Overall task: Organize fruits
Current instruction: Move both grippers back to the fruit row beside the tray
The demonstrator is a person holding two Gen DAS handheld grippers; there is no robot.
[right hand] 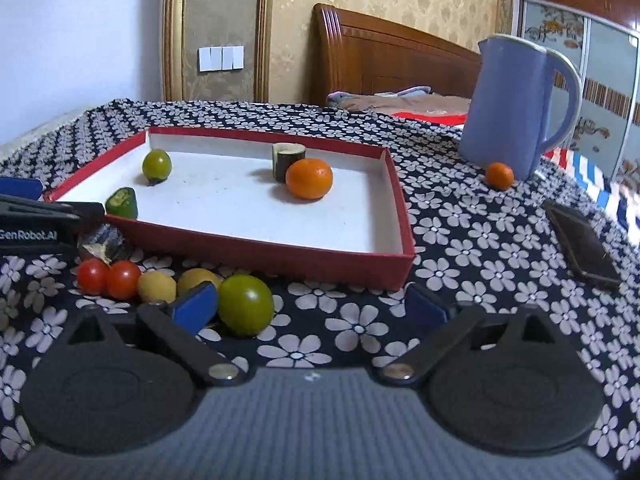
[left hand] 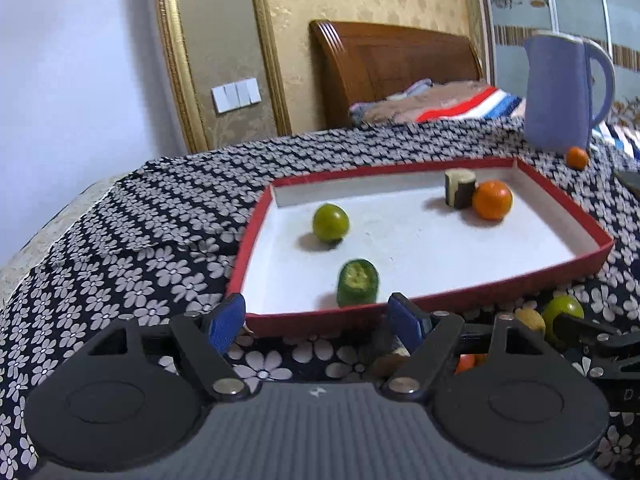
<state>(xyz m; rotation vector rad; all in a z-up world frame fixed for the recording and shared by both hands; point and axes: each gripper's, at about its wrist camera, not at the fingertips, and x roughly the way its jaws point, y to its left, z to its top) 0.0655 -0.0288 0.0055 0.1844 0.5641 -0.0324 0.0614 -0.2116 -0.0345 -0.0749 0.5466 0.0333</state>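
Dark fabric printed with pale daisies [right hand: 460, 232] covers the work surface, its weave creased at the far left edge; behind it stand a glossy wooden headboard [right hand: 384, 56] and gold embossed wallpaper. On the cloth rests a shallow rectangular cardboard tray, red outside and matte white inside [right hand: 400, 208]. Within it lie a round smooth-skinned orange mandarin [right hand: 309, 179], touching a short cylindrical cucumber chunk with dark rind and pale flesh [right hand: 286, 159], a small round green citrus [right hand: 157, 165] near the far left corner, and a green cucumber slice [right hand: 122, 202] tipped against the near wall, its seeded cut face showing.

Outside the tray's near wall, a row of loose fruit sits on the cloth: two shiny red cherry tomatoes [right hand: 108, 278], two dull yellow oval fruits [right hand: 158, 286], and a larger glossy green round fruit [right hand: 246, 304]. A tiny orange [right hand: 499, 176] rests at the foot of a tall lavender plastic jug with a curved handle [right hand: 508, 108]; a flat black phone [right hand: 582, 244] lies to the right.

Right gripper [right hand: 308, 306] tilts downward close over the cloth, its blue textured pads spread wide and released, the green fruit just inside the left pad, untouched. Left gripper [left hand: 316, 320] also angles down at the tray's near edge, pads parted, gripping nothing
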